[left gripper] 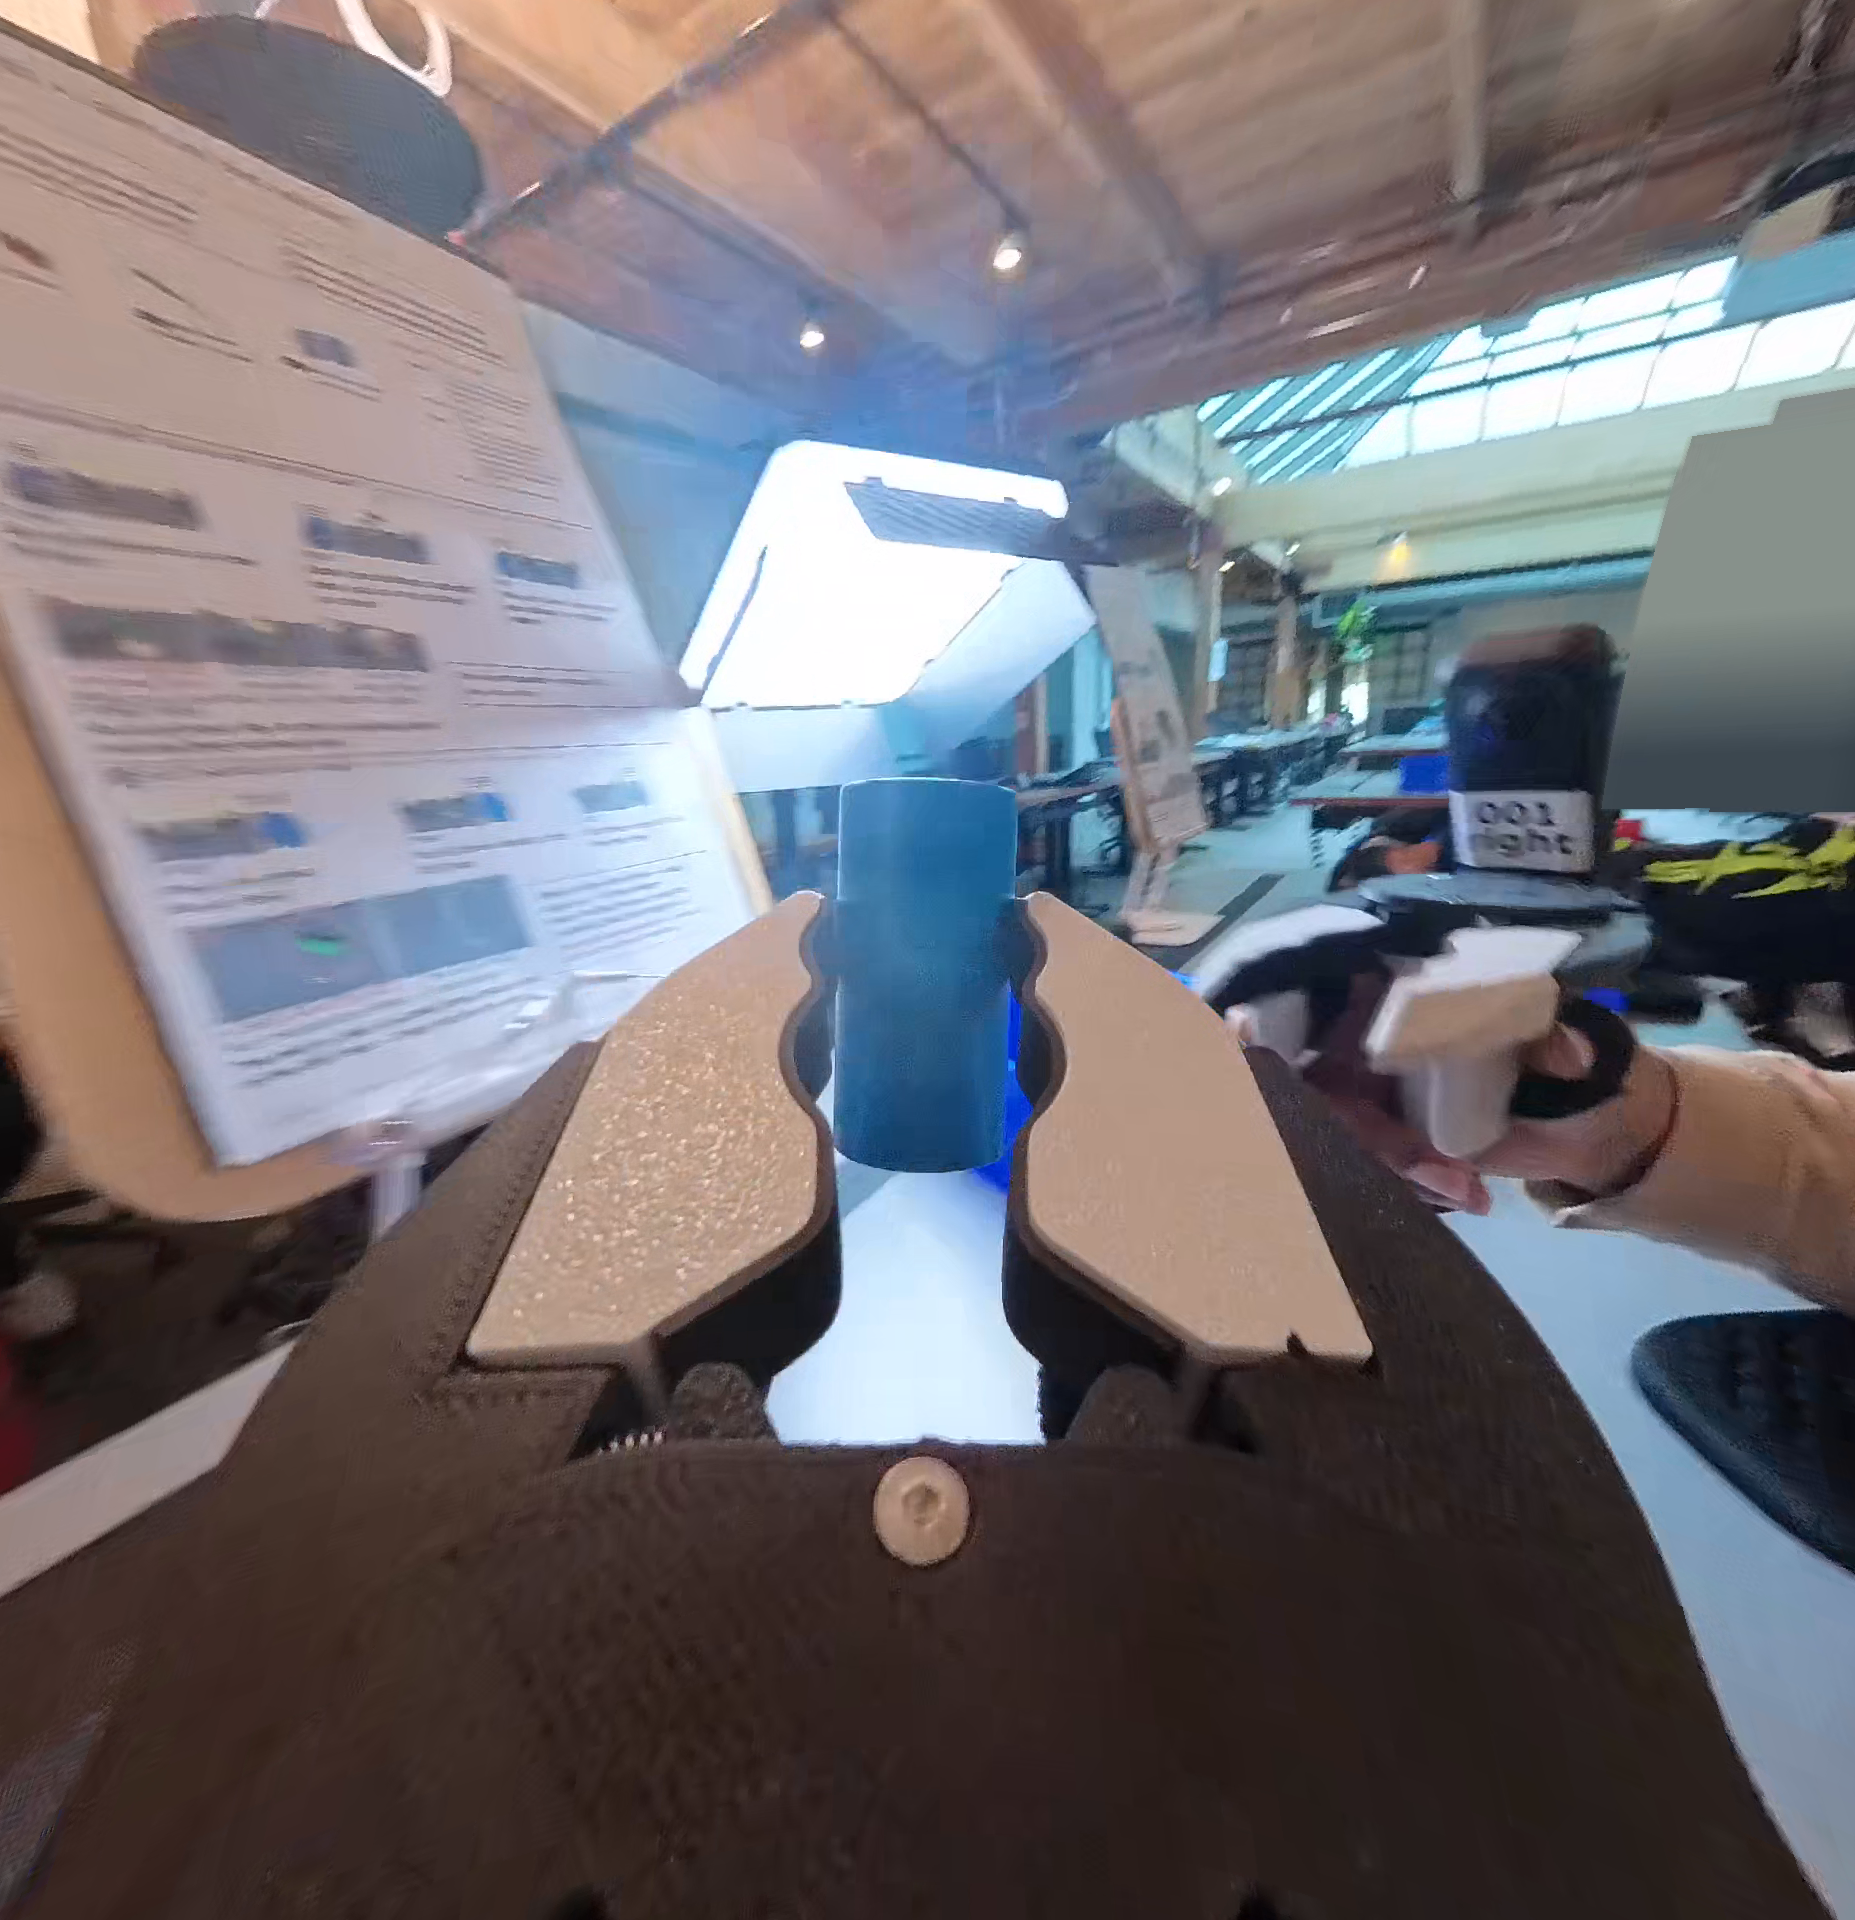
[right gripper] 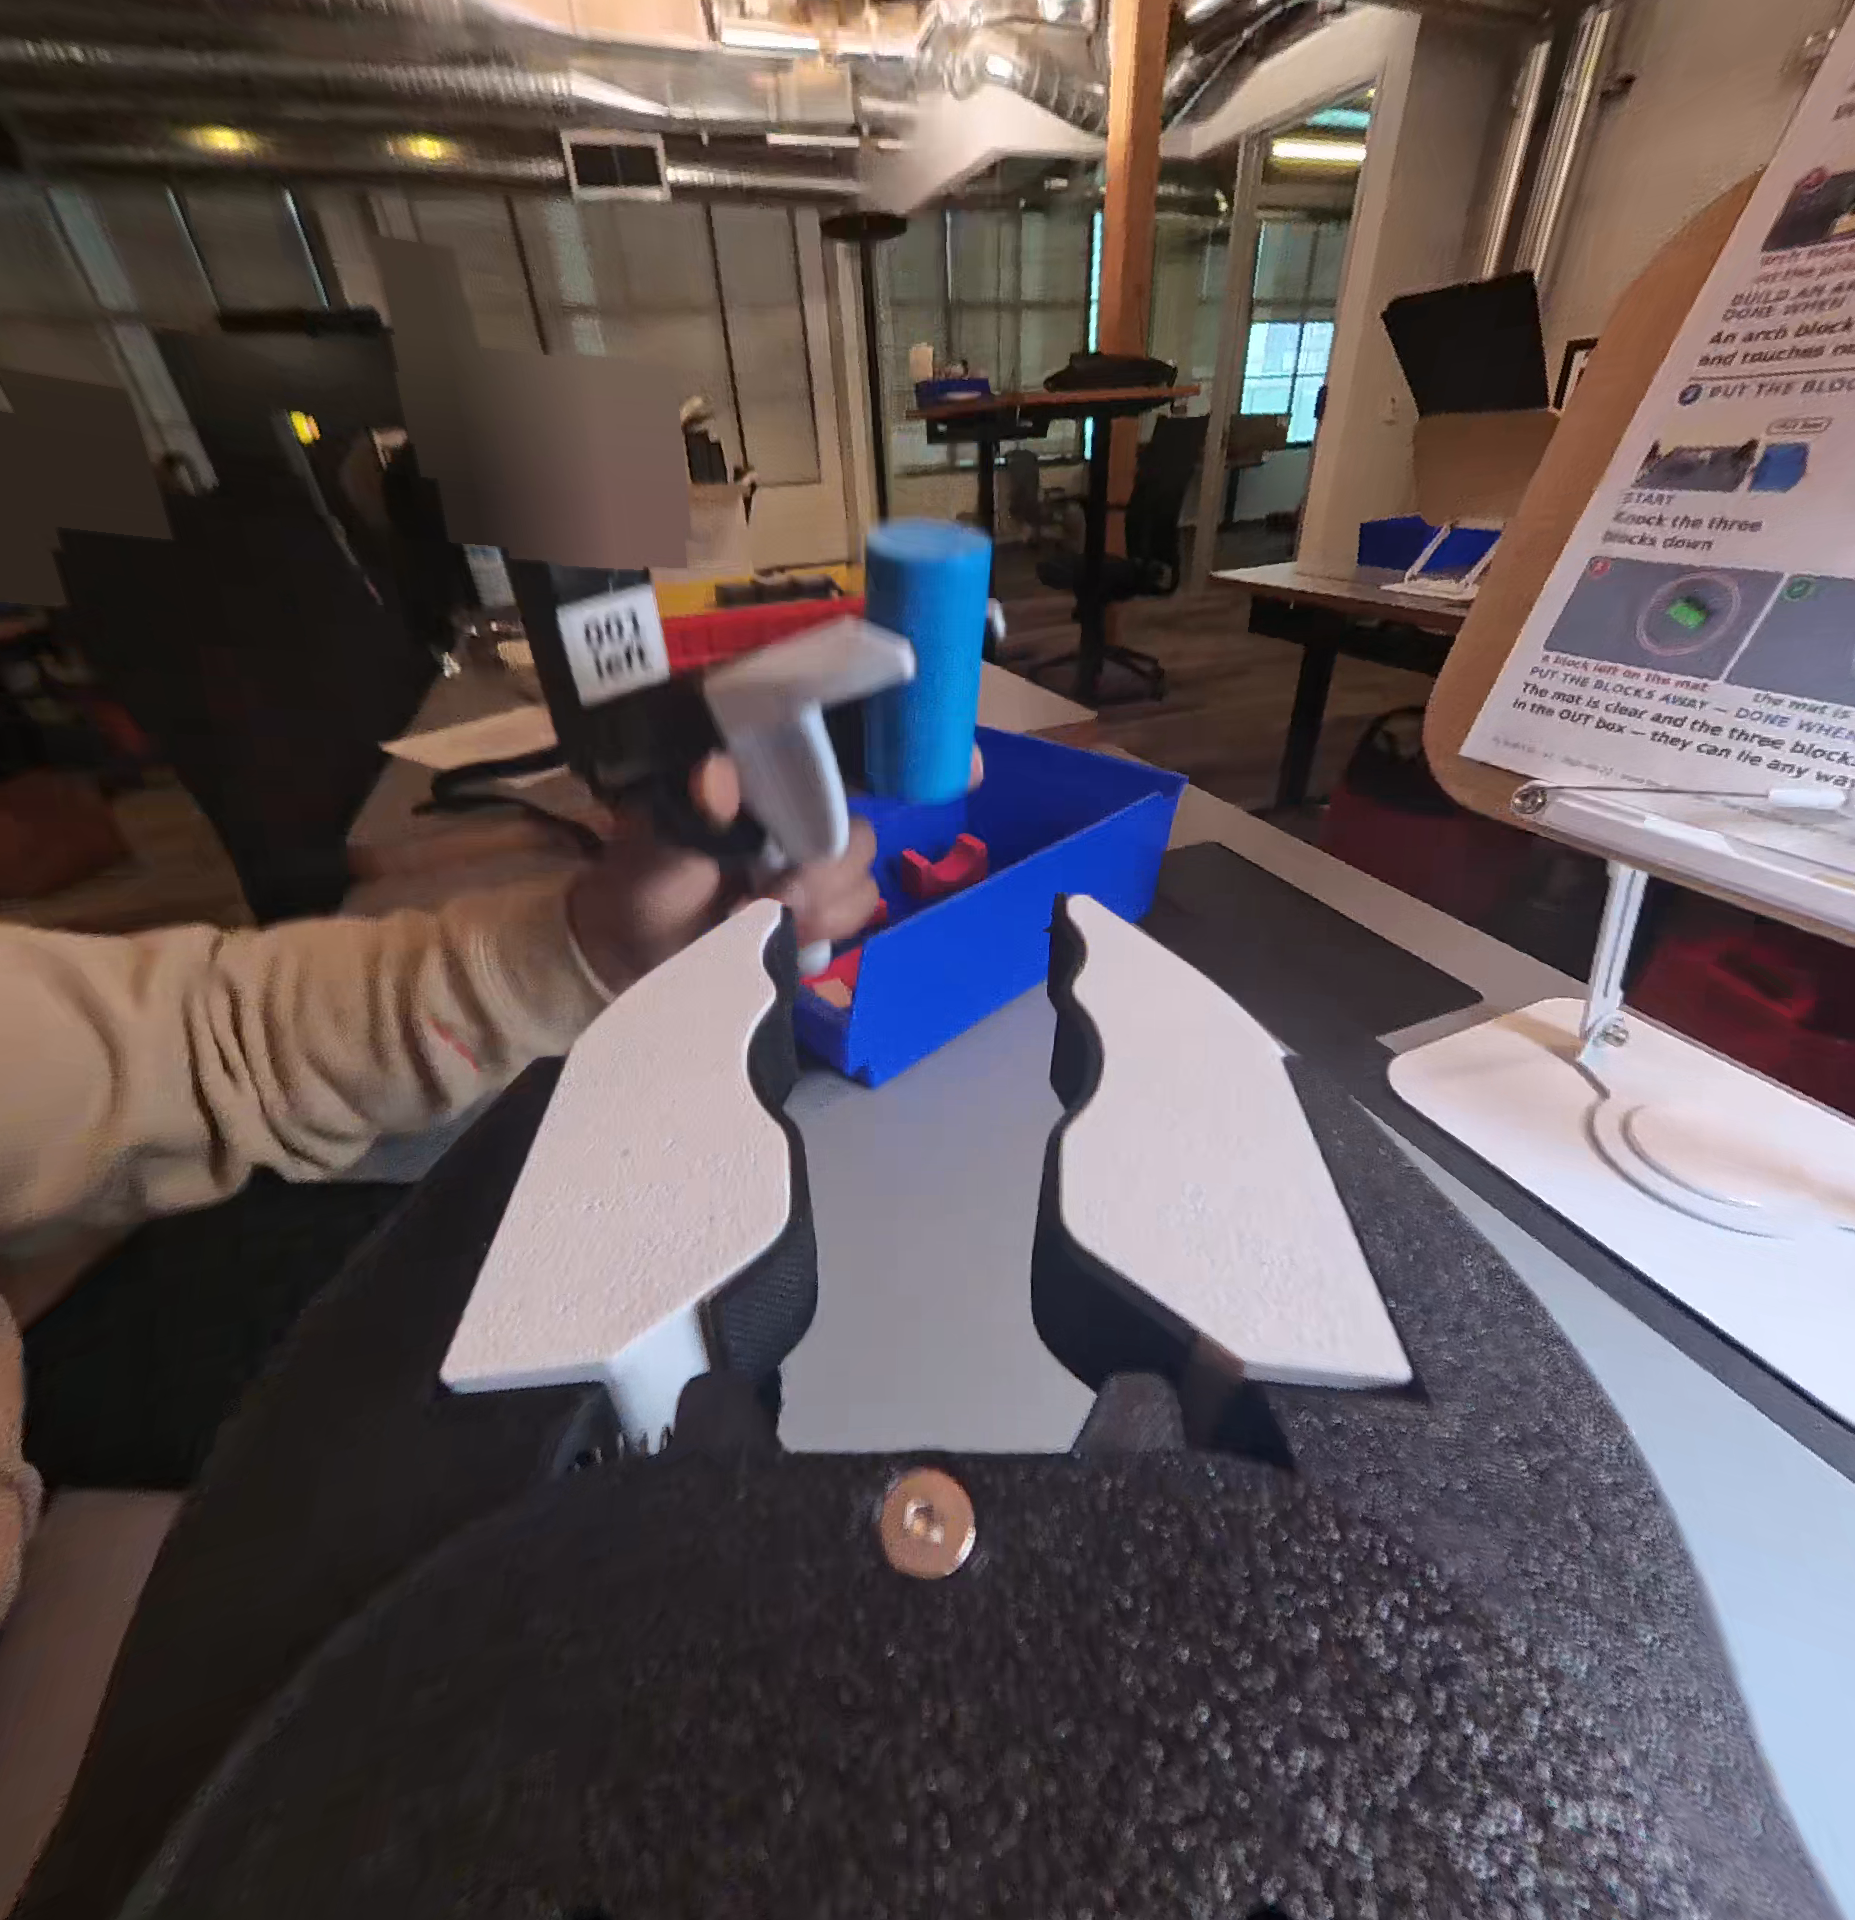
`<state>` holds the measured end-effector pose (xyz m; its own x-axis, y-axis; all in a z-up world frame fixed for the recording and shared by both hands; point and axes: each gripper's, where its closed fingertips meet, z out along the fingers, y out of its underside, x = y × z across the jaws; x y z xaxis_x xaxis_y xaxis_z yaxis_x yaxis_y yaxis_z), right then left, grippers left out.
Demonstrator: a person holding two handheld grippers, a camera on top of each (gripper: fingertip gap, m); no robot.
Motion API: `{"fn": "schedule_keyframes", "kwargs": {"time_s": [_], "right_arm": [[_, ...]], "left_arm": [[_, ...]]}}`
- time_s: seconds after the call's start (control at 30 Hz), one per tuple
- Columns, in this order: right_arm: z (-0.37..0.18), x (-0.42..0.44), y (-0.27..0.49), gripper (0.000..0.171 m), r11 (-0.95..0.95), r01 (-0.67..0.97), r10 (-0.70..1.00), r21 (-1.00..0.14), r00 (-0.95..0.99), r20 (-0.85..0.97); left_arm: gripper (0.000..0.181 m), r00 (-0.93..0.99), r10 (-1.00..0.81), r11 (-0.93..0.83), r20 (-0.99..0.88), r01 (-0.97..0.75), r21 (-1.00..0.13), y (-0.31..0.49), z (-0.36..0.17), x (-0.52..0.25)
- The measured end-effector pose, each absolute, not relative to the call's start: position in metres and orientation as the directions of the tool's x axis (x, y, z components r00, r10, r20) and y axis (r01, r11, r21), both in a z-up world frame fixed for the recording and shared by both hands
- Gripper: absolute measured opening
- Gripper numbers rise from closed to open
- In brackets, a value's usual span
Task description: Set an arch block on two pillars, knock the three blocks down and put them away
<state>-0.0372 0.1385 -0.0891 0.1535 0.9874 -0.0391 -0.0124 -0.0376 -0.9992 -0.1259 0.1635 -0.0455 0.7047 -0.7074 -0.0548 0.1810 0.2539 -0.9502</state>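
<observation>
- Blue cylinder pillar upright, clamped in left tool, pinched mid-height between the fingertips; seen from right wrist view held above the blue bin, lower end at about rim level, maybe just inside – hard to tell.
- Red arch block lying in the bin, beside another red/orange piece near the front corner, partly hidden.
- Right tool w/ fingers apart, nothing between them, pointing at the bin's near wall; just short of it.
- Bin resting on white table, next to a dark mat on the right.
- Hand w/ beige sleeve gripping the left tool's handle.
- Instruction sheet on a white stand at table's right edge; same sheet blurred in left wrist view.
- Office desks, chairs in bkgd.
</observation>
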Motion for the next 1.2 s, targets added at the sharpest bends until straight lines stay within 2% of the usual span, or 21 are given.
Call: {"fn": "schedule_keyframes", "kwargs": {"time_s": [0.07,0.13,0.2,0.3,0.37,0.5,0.67,1.0,1.1,1.2], "right_arm": [[-0.077,-0.038,0.140,0.050,-0.102,-0.068,0.980,-0.992,0.163,-0.112],[-0.085,-0.038,0.145,0.051,-0.140,-0.065,0.970,-0.988,0.194,-0.150],[-0.110,-0.038,0.156,0.045,-0.149,0.017,0.954,-0.989,0.266,-0.139],[-0.148,-0.041,0.158,0.034,-0.148,0.136,0.957,-0.980,0.271,-0.107],[-0.163,-0.040,0.162,0.034,-0.122,0.181,0.956,-0.976,0.285,-0.067],[-0.176,-0.028,0.195,0.034,-0.127,0.172,0.917,-0.977,0.396,-0.050],[-0.233,-0.006,0.234,0.034,-0.234,0.334,0.835,-0.913,0.550,-0.013],[-0.261,0.012,0.256,0.034,-0.295,0.389,0.767,-0.873,0.641,0.026],[-0.270,0.015,0.262,0.034,-0.315,0.363,0.762,-0.877,0.648,-0.006],[-0.269,0.015,0.266,0.034,-0.296,0.340,0.769,-0.893,0.639,-0.012]], "left_arm": [[0.032,0.652,-0.758,0.218,-0.024,0.218,-0.952,0.159,-0.070,-0.084],[0.032,0.663,-0.747,0.206,-0.053,0.155,-0.966,0.159,-0.098,-0.054],[0.032,0.668,-0.739,0.199,-0.081,0.102,-0.975,0.158,-0.121,-0.033],[0.032,0.664,-0.738,0.168,-0.123,0.004,-0.986,0.158,-0.154,-0.014],[0.032,0.676,-0.727,0.138,-0.120,-0.027,-0.990,0.163,-0.171,-0.012],[0.036,0.705,-0.701,0.067,-0.104,-0.079,-0.995,0.177,-0.189,-0.024],[0.032,0.756,-0.647,0.040,-0.100,-0.098,-0.994,0.186,-0.199,-0.049],[0.024,0.781,-0.607,0.082,-0.144,-0.119,-0.989,0.183,-0.187,-0.062],[0.019,0.790,-0.587,0.130,-0.179,-0.126,-0.983,0.178,-0.160,-0.075],[0.012,0.832,-0.485,0.211,-0.270,-0.188,-0.959,0.178,-0.108,-0.116]]}}
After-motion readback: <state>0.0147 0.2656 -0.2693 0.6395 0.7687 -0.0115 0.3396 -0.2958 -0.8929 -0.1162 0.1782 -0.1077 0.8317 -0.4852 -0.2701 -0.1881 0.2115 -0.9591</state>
